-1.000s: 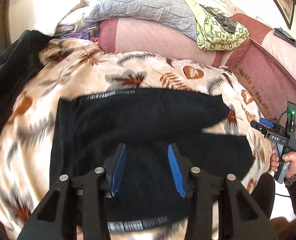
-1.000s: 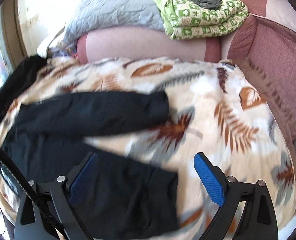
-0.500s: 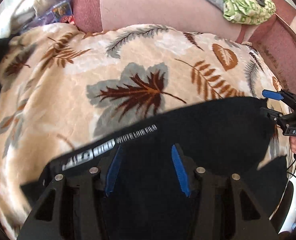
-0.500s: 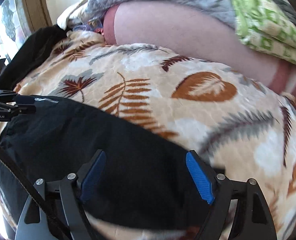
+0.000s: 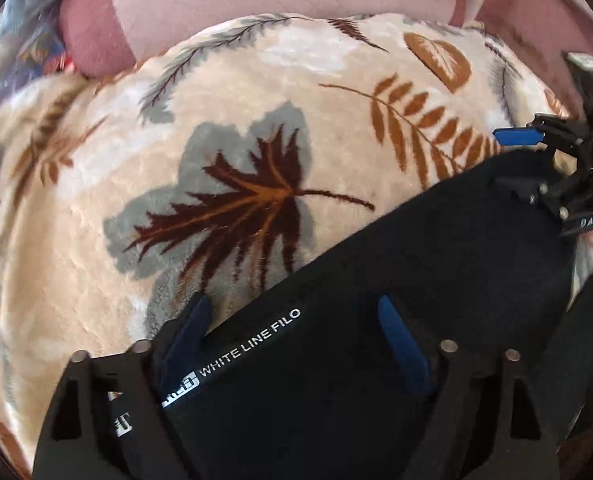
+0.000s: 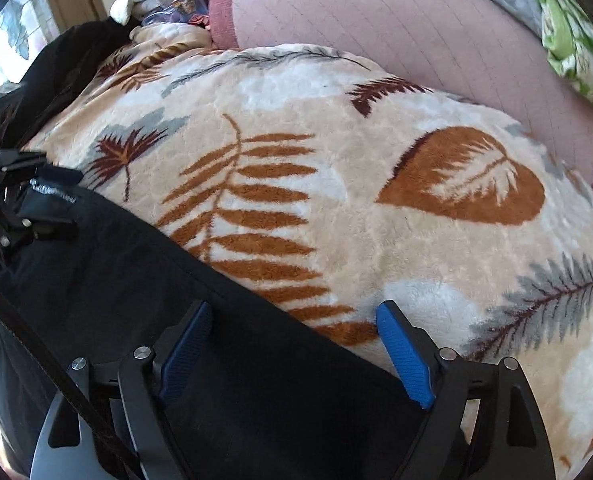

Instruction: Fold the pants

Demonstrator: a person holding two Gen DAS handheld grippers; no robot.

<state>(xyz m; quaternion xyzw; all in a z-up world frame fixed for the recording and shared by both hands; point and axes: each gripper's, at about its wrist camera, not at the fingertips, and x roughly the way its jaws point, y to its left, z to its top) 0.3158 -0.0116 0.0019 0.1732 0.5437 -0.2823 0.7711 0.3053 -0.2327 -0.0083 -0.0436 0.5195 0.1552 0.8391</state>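
Evidently both claws sit at the far edge of the pants (image 5: 436, 272), which lie black across the near part of a leaf-print blanket (image 5: 224, 112) on what looks like a sofa; the left claw (image 5: 296, 340) stands with its fingers apart, straddling the waistband with its white lettering; the right claw (image 6: 296, 352) is likewise spread, its left finger over cloth and its right finger over bare blanket just past the edge.

Neither claw is clamped on anything, so the step in hand looks like taking hold of that edge for a fold; to do it well, I judge each claw should bite the cloth fully between its pads before lifting, both should close at matching points along the edge, and they should travel level so the fold line stays straight and no slack bunches between them.

How many layers lie under the fingers cannot be told; the black cloth swallows all creases and seams; the pant legs run out of frame below; in the left view the right claw (image 5: 532, 160) shows only one blue pad, with the lower one lost against the cloth.
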